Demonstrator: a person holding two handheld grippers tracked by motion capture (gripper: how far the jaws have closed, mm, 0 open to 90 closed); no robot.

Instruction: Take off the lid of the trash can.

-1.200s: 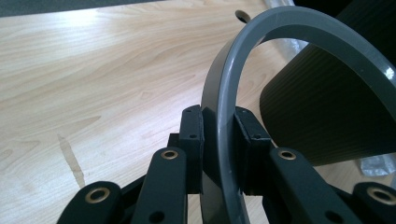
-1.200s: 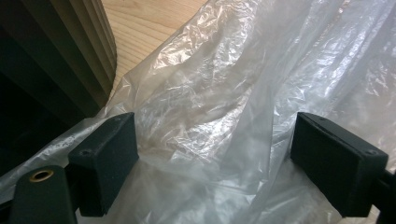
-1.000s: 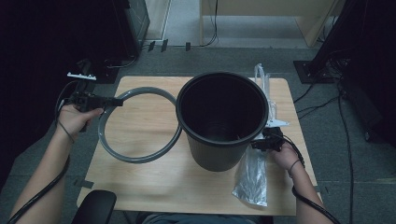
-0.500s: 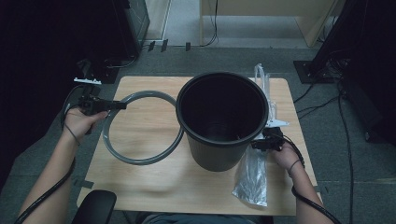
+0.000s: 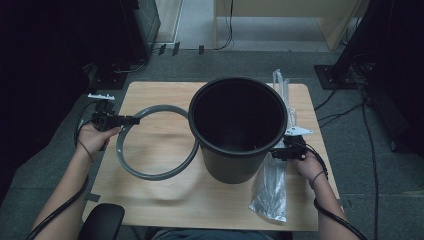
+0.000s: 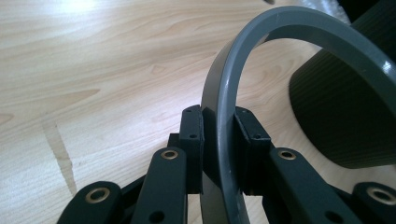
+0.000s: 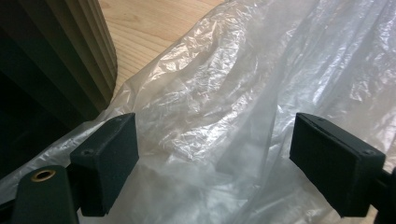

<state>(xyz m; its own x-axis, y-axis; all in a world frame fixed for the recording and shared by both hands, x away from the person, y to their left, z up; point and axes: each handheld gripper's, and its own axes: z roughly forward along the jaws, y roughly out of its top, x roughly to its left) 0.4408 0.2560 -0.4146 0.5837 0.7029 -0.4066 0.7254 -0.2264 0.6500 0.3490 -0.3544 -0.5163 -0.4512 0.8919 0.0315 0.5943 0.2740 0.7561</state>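
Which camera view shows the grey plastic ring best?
The high view: the whole grey plastic ring shows there, beside the black bucket. The left gripper view shows a close arc of it, clamped in the left tool.

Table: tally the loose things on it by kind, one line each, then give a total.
Black bin: 1
Grey ring: 1, clamped in the left gripper
Clear plastic bag: 1, lying under the open jaws of the right gripper
Total: 3
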